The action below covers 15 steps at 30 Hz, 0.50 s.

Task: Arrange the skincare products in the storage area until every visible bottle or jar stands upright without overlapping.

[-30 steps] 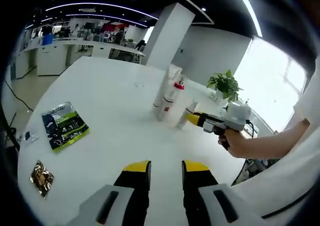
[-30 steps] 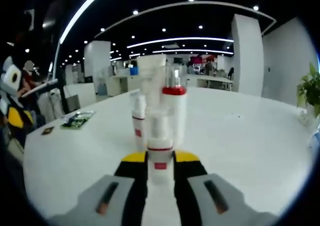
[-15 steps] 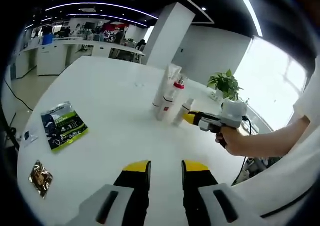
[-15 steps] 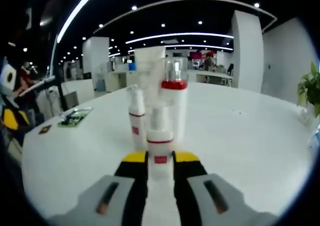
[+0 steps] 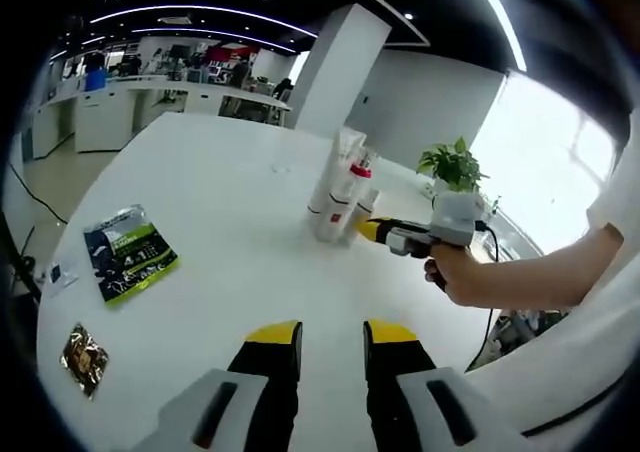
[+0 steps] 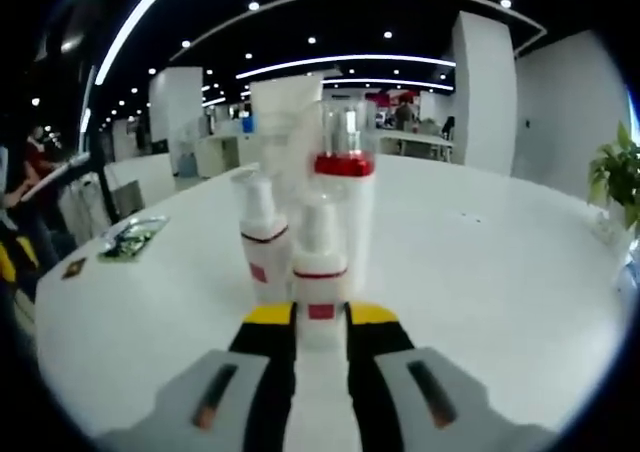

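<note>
My right gripper (image 6: 320, 314) is shut on a small white pump bottle (image 6: 319, 270) with a red band, held upright just over the white table (image 6: 480, 272). Right behind it stand a second small pump bottle (image 6: 257, 242), a tall bottle with a red collar and clear cap (image 6: 344, 207), and a tall white tube (image 6: 284, 137). From the left gripper view this cluster (image 5: 340, 187) stands mid-table, with the right gripper (image 5: 368, 229) and a person's hand touching its near side. My left gripper (image 5: 332, 334) hovers open over the table's near part, holding nothing.
A green and black sachet (image 5: 128, 251) and a small brown packet (image 5: 82, 352) lie at the table's left side. A potted plant (image 5: 452, 168) stands at the far right edge. The person's forearm (image 5: 540, 282) reaches in from the right.
The right gripper has carried the small pump bottle forward, right up to the standing cluster. The left gripper has stayed put.
</note>
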Each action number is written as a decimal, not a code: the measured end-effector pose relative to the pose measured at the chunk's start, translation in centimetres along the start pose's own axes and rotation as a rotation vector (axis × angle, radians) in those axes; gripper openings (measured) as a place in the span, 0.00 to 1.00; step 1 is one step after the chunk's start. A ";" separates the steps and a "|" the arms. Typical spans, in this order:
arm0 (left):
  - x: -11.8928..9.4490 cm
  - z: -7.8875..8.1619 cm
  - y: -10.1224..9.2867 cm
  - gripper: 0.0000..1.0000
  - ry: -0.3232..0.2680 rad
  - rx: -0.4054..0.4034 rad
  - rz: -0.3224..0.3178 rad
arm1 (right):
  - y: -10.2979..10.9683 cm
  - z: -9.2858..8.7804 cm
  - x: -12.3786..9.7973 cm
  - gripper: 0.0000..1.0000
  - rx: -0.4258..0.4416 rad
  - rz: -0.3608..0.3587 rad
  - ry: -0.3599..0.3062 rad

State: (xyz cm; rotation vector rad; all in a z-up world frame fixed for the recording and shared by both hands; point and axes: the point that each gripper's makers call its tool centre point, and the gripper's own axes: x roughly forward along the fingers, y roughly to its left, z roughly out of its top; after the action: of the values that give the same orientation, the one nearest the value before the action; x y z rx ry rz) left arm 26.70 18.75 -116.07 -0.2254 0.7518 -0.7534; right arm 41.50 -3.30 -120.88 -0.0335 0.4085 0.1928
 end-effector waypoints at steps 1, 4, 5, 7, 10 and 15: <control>0.0 0.0 0.0 0.24 0.000 0.000 0.001 | 0.0 0.0 0.0 0.16 0.000 -0.001 0.001; -0.2 -0.1 0.3 0.24 0.000 -0.003 0.009 | -0.3 0.1 0.3 0.16 0.005 -0.007 0.005; -0.2 -0.1 0.4 0.24 0.001 -0.003 0.012 | -0.4 0.2 0.3 0.16 0.007 -0.013 0.008; -0.3 -0.1 0.4 0.24 0.000 -0.004 0.015 | -0.7 0.2 0.4 0.17 0.015 -0.026 0.012; -0.3 -0.1 0.4 0.24 -0.002 -0.005 0.018 | -0.9 0.1 0.7 0.17 0.049 -0.040 0.020; -0.4 0.1 0.4 0.24 0.001 0.005 0.019 | -1.0 -0.9 0.6 0.17 0.091 -0.036 0.064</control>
State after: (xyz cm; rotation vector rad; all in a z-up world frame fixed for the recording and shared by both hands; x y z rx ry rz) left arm 26.74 19.31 -115.93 -0.2130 0.7514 -0.7378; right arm 41.85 -4.24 -121.93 0.0425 0.4793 0.1375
